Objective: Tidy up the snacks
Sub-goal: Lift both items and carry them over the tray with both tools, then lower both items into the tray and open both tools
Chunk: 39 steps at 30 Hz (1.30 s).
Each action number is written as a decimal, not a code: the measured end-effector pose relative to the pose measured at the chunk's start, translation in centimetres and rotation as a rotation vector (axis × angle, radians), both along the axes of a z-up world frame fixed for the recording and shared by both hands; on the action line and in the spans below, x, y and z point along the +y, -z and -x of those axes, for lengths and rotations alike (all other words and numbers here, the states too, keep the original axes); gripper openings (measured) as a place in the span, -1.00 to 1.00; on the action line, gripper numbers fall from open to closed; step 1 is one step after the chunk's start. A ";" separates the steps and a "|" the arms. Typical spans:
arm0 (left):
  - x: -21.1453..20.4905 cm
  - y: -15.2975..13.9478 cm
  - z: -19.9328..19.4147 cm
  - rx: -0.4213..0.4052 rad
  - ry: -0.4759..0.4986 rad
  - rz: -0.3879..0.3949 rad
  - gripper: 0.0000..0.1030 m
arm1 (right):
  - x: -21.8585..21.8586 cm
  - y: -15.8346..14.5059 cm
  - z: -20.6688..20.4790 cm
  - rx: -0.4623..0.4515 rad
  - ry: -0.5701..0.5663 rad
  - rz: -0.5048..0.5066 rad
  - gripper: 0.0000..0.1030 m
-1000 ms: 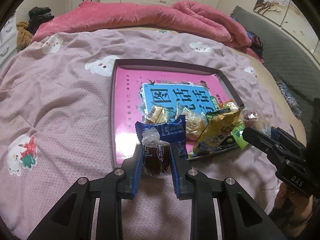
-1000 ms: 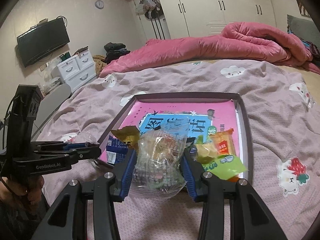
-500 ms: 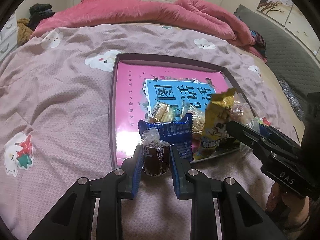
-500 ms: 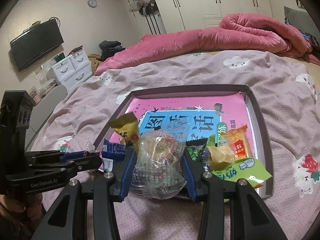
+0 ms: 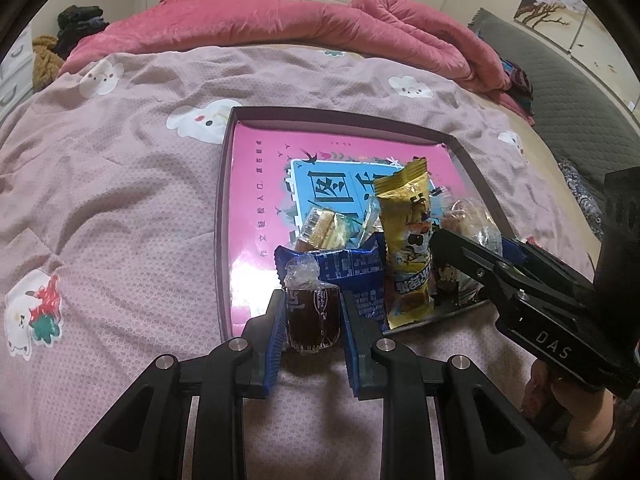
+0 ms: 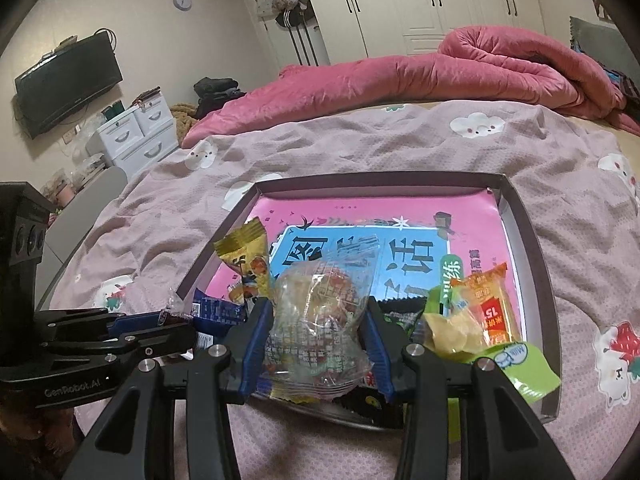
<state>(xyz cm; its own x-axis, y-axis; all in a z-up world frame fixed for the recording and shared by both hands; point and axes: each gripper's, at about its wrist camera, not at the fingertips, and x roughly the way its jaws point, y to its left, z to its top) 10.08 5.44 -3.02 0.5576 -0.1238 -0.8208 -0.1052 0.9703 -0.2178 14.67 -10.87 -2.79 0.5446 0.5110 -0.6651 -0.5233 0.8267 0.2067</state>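
At near rim of tray [image 5: 224, 216] we see left gripper [image 5: 313, 322] clamped on dark jelly cup [image 5: 312, 316]; right gripper [image 6: 318, 336] clamped on clear snack bag [image 6: 320, 320], both between jaws.

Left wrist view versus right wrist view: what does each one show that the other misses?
Only the left wrist view shows the left tool gripping a small dark wrapped snack. Only the right wrist view shows the TV, the white drawers and the orange packet. Both show the tray, the yellow packet and the right tool holding a clear bag.
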 end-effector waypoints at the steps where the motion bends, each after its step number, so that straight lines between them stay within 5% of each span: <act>1: 0.0 0.0 -0.1 -0.002 -0.001 -0.001 -0.48 | 0.1 0.0 -0.1 -0.001 0.001 0.002 -0.12; 39: 0.9 1.5 -1.2 0.038 -0.026 0.018 -0.48 | 0.3 1.0 -0.9 0.009 0.023 0.007 -0.11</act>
<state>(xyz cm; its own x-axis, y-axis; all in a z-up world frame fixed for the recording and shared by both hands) 11.32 6.32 -4.57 0.5296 -0.1248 -0.8390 -0.1389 0.9630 -0.2309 15.59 -10.54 -3.75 0.5501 0.4935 -0.6737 -0.5024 0.8400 0.2051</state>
